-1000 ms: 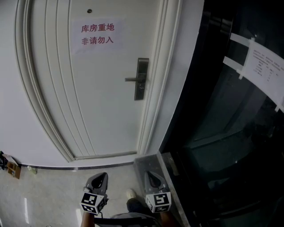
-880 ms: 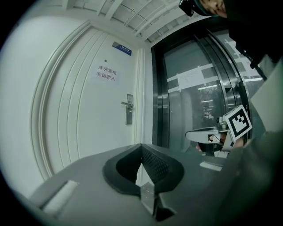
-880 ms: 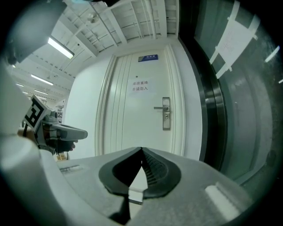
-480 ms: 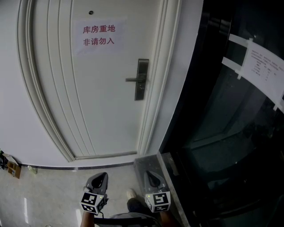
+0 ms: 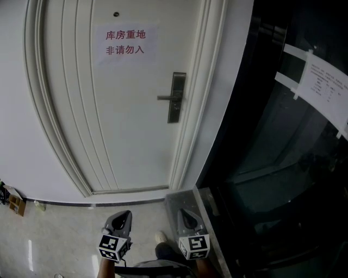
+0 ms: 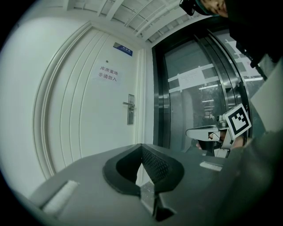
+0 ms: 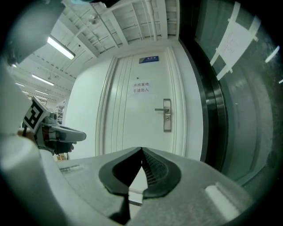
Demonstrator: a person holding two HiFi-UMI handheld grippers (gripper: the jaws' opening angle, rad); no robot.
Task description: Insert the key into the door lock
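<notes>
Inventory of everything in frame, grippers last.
door: 1, white, centre
sign: 1, white paper, red characters, on door
lock plate with lever handle: 1, metallic, door's right edge
peephole: 1, dark, above sign
nameplate: 1, blue, above door
glass panel: 1, dark, right of door
taped notice: 1, white, on glass
floor: pale tile, bottom
shoe: 1, pale, between grippers
left gripper: 1, grey, bottom, jaws shut
right gripper: 1, grey, bottom, jaws shut

Building corridor: signed storeroom door (image 5: 136,108), glass partition (image 5: 283,152)
</notes>
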